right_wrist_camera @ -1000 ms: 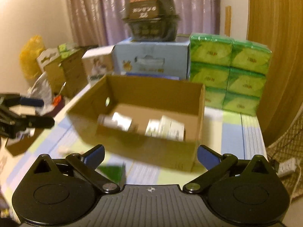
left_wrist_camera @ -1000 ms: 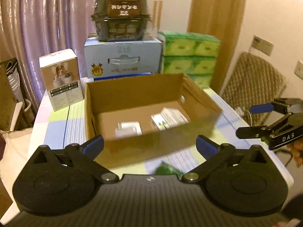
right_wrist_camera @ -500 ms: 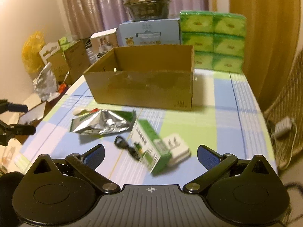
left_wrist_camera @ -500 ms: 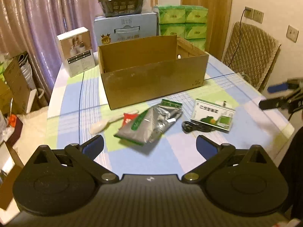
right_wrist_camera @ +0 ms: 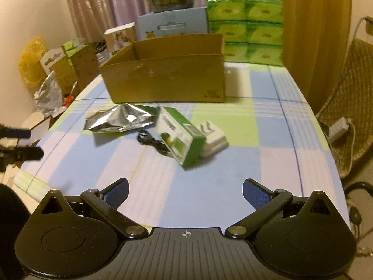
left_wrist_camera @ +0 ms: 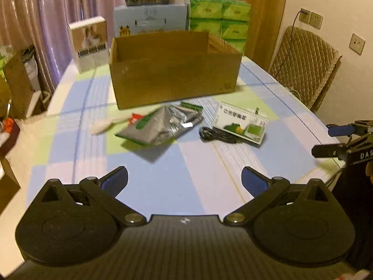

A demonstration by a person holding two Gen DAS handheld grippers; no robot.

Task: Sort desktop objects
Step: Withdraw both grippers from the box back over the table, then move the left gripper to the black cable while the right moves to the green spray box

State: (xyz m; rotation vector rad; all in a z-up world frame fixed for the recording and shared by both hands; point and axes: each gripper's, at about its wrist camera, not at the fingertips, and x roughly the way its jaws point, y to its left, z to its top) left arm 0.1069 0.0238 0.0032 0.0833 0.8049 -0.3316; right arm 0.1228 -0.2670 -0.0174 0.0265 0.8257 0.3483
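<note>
1. Loose items lay on the counter [left_wrist_camera: 163,186] in front of the cardboard box [left_wrist_camera: 174,79]: foil pouch [left_wrist_camera: 160,126], green-and-white carton [left_wrist_camera: 241,126], black cable [left_wrist_camera: 216,135] touching the carton's near edge, a pale spoon-like item [left_wrist_camera: 105,126] left of the pouch (blurred, can't tell what it was).
2. Right view added a white adapter-like block [right_wrist_camera: 213,137] tucked against the far side of the carton [right_wrist_camera: 179,137]; pouch [right_wrist_camera: 119,119] and cable [right_wrist_camera: 151,141] sat to its left.
3. Left tool [left_wrist_camera: 184,178] was spread wide, holding nothing, over bare counter well short of the items. Right tool [right_wrist_camera: 185,190] was the same: wide, nothing held.
4. Change vs 1 s earlier: both cameras had looked down into the box, with a few small packs on its floor. Now both tools had pulled back and dropped lower; the box interior was out of sight and the whole pile was in view.
5. Vs 0.5 s earlier: the framing was nearly the same, only a little closer. Items hadn't shifted.
6. Read: the tools were back from the box and between picks. Five-ish items were still out, so sorting was partly done.
7. Background stack behind the box (blue case [left_wrist_camera: 149,21], green tissue packs [left_wrist_camera: 219,21], white carton [left_wrist_camera: 89,43]) looked untouched.
</note>
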